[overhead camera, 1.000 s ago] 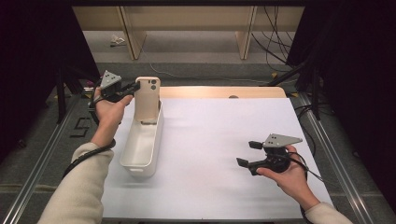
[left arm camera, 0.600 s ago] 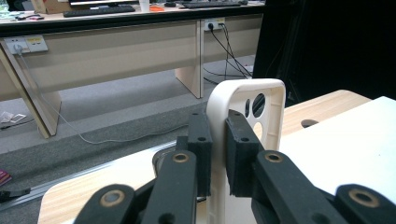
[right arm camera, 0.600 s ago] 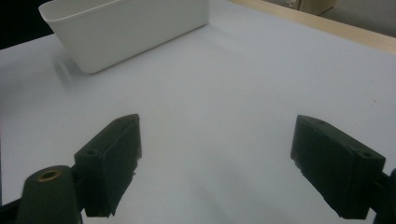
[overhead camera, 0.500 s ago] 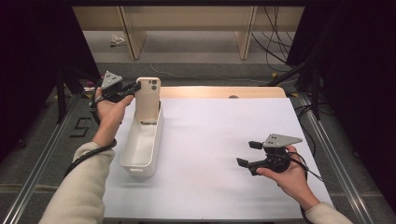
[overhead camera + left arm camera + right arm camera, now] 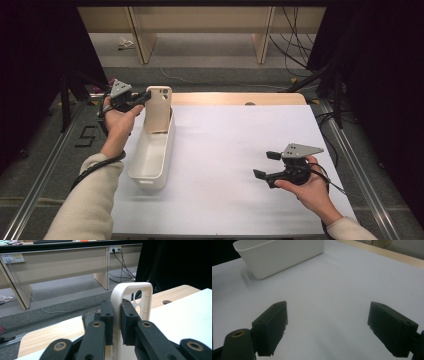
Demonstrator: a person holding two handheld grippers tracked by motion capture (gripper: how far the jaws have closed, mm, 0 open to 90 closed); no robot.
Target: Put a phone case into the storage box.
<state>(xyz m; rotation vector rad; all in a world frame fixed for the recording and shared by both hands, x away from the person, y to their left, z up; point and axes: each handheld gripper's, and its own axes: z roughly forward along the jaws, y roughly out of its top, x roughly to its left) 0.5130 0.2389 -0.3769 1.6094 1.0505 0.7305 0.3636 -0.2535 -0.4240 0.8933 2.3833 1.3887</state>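
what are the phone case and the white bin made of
Phone case: looks like matte cream plastic or silicone, with thin moulded walls, rounded corners and camera cutouts; which of the two is unclear. The left gripper pinches its edge. Bin: likely white moulded plastic, with smooth, faintly glossy walls and a rolled rim.

One cream plastic phone case (image 5: 158,109) is counted, one long white plastic bin (image 5: 151,156), one white-covered wooden desk (image 5: 235,150), and two black tongs: left (image 5: 146,96), right (image 5: 264,164).
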